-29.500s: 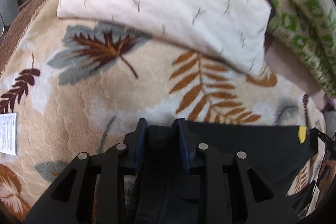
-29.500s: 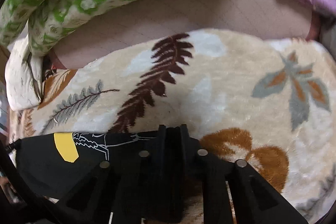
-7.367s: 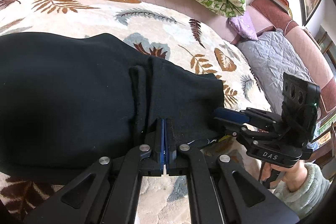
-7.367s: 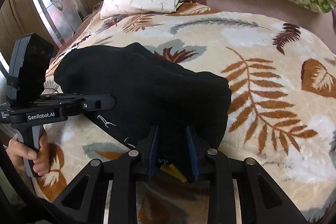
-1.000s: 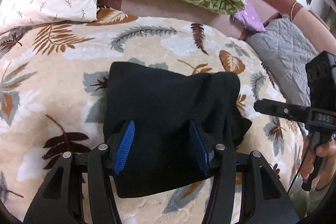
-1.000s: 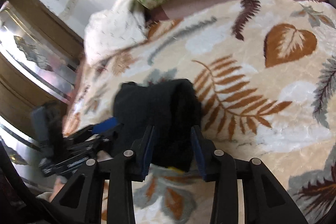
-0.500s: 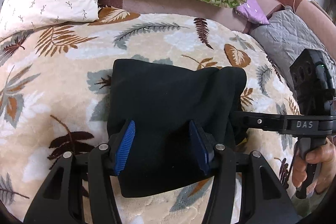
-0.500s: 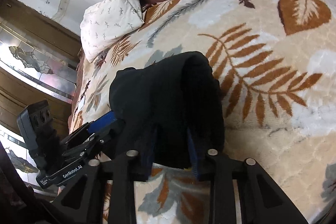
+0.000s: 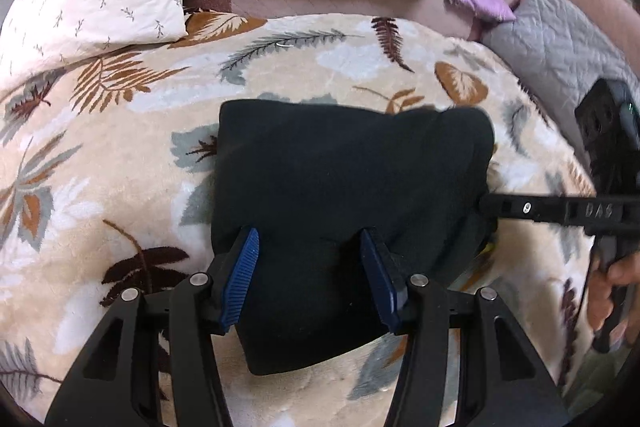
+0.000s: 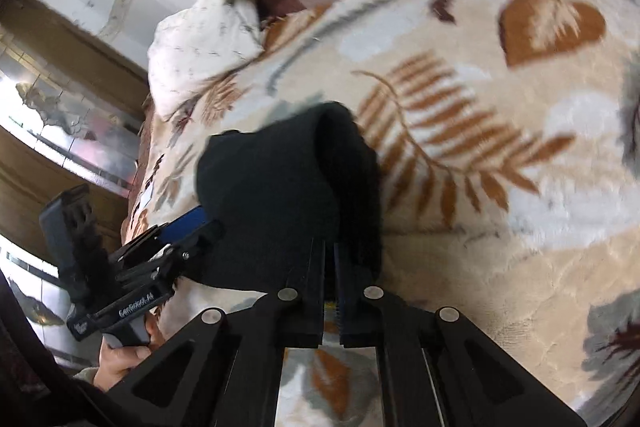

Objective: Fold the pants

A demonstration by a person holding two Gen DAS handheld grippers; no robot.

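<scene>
The black pants (image 9: 340, 195) are lying folded into a thick bundle on the leaf-patterned bed blanket (image 9: 120, 155). The left gripper (image 9: 310, 251) is hovering at the bundle's 6 o'clock edge, its fingers standing wide apart over the cloth. The right gripper (image 10: 330, 259), at the bundle's 3 o'clock edge, is pinching the cloth, its fingers having just been closing.

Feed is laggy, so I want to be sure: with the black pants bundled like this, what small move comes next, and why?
Probably lift the right gripper slightly to tidy that side. Its fingers have just closed to a thin slit on the near edge of the pants, where a yellow bit pokes out underneath. The left gripper is open astride the bundle, gripping nothing.
</scene>
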